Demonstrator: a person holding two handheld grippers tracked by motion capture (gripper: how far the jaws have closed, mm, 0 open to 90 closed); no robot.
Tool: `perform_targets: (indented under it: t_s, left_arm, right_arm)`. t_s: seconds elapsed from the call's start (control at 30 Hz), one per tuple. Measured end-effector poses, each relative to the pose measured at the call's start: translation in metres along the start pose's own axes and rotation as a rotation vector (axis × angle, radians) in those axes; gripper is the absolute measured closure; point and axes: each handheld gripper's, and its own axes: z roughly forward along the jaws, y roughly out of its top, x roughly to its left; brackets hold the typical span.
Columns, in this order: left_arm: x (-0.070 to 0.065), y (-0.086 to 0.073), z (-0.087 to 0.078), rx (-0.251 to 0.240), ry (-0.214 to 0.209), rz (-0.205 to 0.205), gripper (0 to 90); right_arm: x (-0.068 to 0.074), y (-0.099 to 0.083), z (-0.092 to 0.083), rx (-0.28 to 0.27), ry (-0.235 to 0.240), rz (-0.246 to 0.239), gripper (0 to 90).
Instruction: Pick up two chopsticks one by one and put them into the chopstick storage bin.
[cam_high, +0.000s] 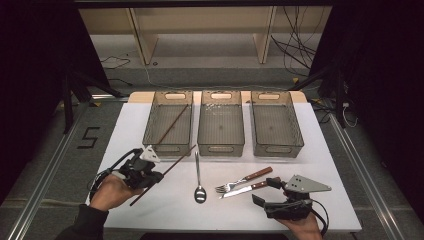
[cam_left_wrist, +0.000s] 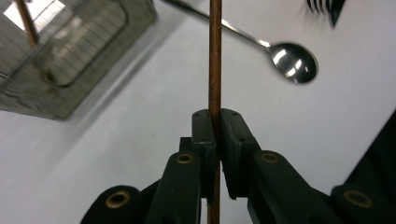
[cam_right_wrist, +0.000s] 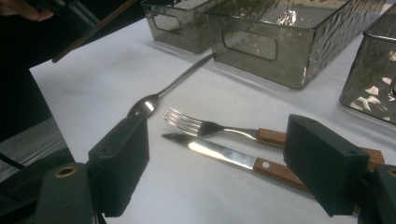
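- Three clear plastic bins stand side by side along the far part of the white table (cam_high: 150, 200).
- The left bin (cam_high: 168, 121) holds one brown chopstick (cam_high: 173, 124), lying slantwise.
- The middle bin (cam_high: 221, 122) and the right bin (cam_high: 276, 123) stand just beside it.
- A metal spoon (cam_high: 199, 181) lies before the middle bin, bowl nearest the person.
- A wood-handled fork (cam_high: 243, 180) and a knife (cam_high: 245, 189) lie side by side right of the spoon.
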Motion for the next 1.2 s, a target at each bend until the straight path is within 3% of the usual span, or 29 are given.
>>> perform_targets:
  t_s: [0.47, 0.97, 1.2]
  left_arm:
    - [0.030, 0.025, -0.004, -0.160, 0.052, -0.086, 84.3]
    - [0.063, 0.062, 0.001, -0.225, 0.084, -0.158, 84.3]
    - [0.080, 0.086, -0.006, -0.225, 0.119, -0.160, 84.3]
  right_arm:
    - [0.000, 0.000, 0.000, -0.001, 0.002, 0.001, 23.1]
    - [0.000, 0.000, -0.001, -0.004, 0.006, 0.003, 23.0]
    - [-0.001, 0.000, -0.001, -0.006, 0.007, 0.006, 23.0]
